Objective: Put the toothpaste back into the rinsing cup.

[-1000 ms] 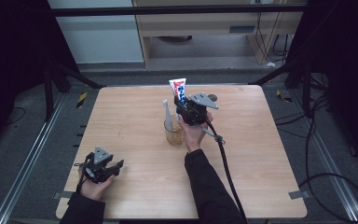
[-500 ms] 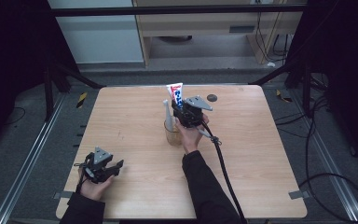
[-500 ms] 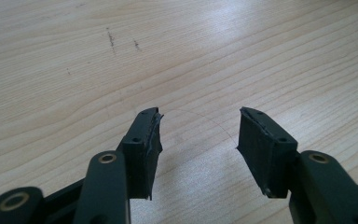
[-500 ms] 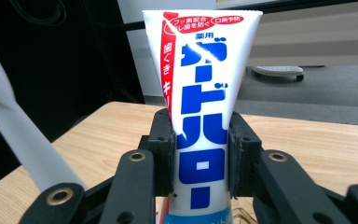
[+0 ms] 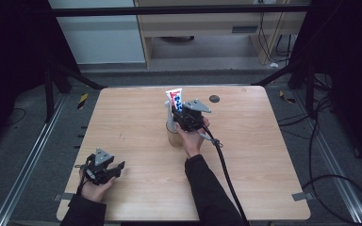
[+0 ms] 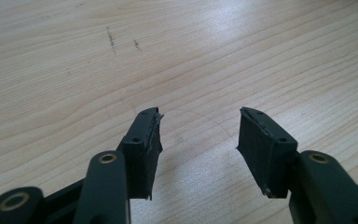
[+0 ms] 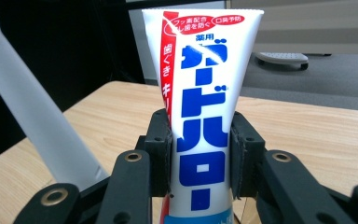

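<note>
Your right gripper point(image 5: 183, 114) sits over the middle of the table point(image 5: 273, 155), far half, with the toothpaste tube point(image 5: 175, 100) standing upright between its 2 jaws. In the right gripper view the tube point(image 7: 200, 116) runs straight up, crimped end on top, white with blue lettering and a red stripe, and both black pads point(image 7: 161, 149) lie against its sides, so you're pinching the tube around its lower half, though the jaws have just been opening a bit. The tube's lower end drops into a clear cup point(image 5: 174, 137) on the tabletop, right in front of your right hand point(image 5: 191, 139). A pale slanted stick point(image 5: 169, 115) leans in that same cup, just left of the tube; in the right gripper view it shows as a white bar point(image 7: 32, 112) at the left edge. Your left gripper point(image 5: 104, 168) rests low at the near left of the table, well apart from the cup. Its jaws are spread, with bare wood between the 2 pads point(image 6: 145, 149). A small dark round spot point(image 5: 214, 99) sits on the table beyond the tube.
</note>
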{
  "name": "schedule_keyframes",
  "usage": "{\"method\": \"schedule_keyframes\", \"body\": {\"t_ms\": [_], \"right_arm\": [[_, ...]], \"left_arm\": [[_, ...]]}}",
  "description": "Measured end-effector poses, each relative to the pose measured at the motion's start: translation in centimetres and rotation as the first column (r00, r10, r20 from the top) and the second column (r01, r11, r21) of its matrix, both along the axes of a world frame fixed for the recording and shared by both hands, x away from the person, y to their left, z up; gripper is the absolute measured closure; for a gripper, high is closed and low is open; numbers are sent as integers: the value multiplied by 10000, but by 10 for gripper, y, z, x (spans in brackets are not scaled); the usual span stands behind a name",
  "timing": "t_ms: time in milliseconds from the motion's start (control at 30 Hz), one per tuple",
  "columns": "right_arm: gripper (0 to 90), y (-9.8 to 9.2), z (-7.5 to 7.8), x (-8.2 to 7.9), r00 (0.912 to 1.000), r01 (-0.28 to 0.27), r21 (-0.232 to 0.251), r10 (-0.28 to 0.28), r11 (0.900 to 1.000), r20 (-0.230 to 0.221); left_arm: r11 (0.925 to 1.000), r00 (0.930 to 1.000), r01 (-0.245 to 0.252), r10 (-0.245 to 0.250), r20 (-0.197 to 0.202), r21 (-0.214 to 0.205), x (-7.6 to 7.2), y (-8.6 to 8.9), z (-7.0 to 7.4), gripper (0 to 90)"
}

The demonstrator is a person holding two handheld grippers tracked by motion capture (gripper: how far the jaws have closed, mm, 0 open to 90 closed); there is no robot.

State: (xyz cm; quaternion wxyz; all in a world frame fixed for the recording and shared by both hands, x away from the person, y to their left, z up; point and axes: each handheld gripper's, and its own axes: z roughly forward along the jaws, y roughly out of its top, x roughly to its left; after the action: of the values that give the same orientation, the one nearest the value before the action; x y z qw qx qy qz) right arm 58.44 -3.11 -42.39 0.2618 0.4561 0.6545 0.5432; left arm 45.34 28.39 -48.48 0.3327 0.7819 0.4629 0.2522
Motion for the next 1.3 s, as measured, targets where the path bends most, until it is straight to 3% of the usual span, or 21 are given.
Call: {"method": "schedule_keyframes", "body": {"t_ms": [300,600,767,900,967,1100,1200,1300], "right_arm": [[620,-6,2,-6,9990,-317,-133,313,9994,-308],[606,-14,-3,-13,9941,-752,-813,684,9938,-837],[559,-19,-4,-15,9873,-1070,-1346,894,9851,-1311],[485,-19,-2,-20,9849,-1265,-2202,960,9672,-1437],[474,-22,-1,-23,9813,-1477,-2201,1151,9642,-1543],[421,-30,7,-30,9847,-1323,-2121,1040,9682,-1398],[388,-39,11,-37,9864,-1275,-2352,984,9635,-1318],[353,-51,14,-46,9839,-1345,-2272,1028,9645,-1460]], "left_arm": [[10000,10000,7,-7,-6,12,0,0,0,480],[10000,10000,-9,9,-28,15,1,0,-1,480],[10000,10000,-14,14,-26,25,0,0,-1,480],[10000,10000,-19,19,-41,19,1,0,-1,479],[10000,10000,-9,9,-40,26,0,-1,-1,479],[10000,10000,-15,15,-48,27,0,-1,-1,479],[10000,10000,-11,12,-77,32,0,-1,-1,477],[10000,9999,-15,16,-122,44,1,-1,-2,475]]}}
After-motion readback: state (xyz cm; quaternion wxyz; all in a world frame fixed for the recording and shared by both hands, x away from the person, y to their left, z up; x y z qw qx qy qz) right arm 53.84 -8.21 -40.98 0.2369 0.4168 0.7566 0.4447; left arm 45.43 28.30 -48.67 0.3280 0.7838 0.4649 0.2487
